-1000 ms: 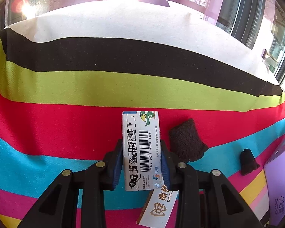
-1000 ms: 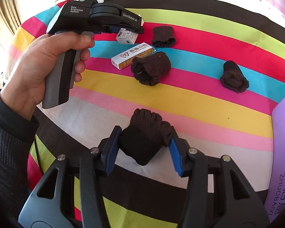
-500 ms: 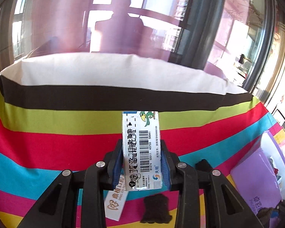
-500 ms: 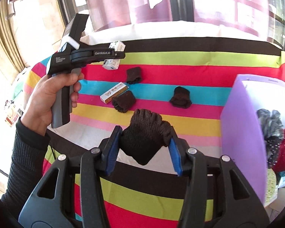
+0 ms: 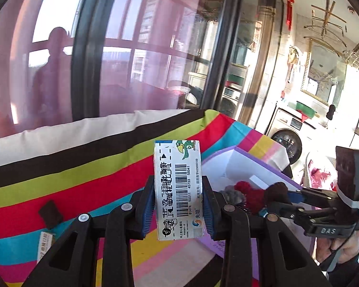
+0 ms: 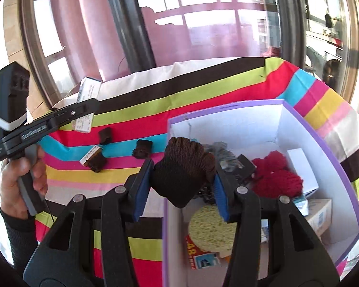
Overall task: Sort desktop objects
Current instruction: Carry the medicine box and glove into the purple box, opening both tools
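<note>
1. Currently, my right gripper (image 6: 183, 179) is clamped on a dark brown knitted glove (image 6: 184, 165), bunched between the blue pads and held above the near rim of the purple box (image 6: 323, 138), presumably so it can drop straight in.
2. My left gripper (image 5: 178, 196) is closed on a white medicine carton (image 5: 178, 189), gripped across its narrow sides with the barcode face toward the camera; it is held in the air above the striped tablecloth (image 5: 83, 179), beside the box.
3. Box contents: red yarn item (image 6: 275, 174), yellow sponge (image 6: 208, 224), small cartons.
4. Remaining on the cloth: two dark knitted pieces (image 6: 142, 148) and a flat carton (image 6: 91, 156) with another glove lying against it.
</note>
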### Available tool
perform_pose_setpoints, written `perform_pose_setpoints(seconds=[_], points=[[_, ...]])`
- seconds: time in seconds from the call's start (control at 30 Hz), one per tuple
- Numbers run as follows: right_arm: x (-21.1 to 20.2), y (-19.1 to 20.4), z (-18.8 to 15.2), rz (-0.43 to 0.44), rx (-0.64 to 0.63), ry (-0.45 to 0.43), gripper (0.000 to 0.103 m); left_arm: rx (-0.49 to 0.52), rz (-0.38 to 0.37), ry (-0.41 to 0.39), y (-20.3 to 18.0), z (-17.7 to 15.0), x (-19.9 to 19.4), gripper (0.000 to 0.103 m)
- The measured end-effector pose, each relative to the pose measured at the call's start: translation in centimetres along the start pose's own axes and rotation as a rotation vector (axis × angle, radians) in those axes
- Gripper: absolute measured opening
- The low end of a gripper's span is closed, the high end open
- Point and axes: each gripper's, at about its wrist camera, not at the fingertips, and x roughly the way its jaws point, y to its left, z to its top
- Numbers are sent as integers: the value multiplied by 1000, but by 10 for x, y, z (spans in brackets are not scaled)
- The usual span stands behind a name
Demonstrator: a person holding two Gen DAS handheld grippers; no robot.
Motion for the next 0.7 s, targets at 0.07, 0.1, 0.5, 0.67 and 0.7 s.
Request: perform_pose_setpoints(seconds=[0.07, 0.1, 0.5, 0.67, 0.7], points=[[-3, -18, -3, -27, 29, -7, 51, 45, -22, 15, -28, -7, 12, 36], [-4, -26, -5, -36, 44, -6, 51, 58, -38, 23, -40, -13, 13, 36], [-20, -94, -26, -70, 117, -30, 51, 99, -85, 131, -142, -42, 46, 36], [-22, -105, -30, -59, 114, -40, 51, 104, -91, 169, -160, -54, 61, 36], [-23, -105, -30, -73, 103, -42, 51, 105, -94, 176, -162, -56, 64, 36]])
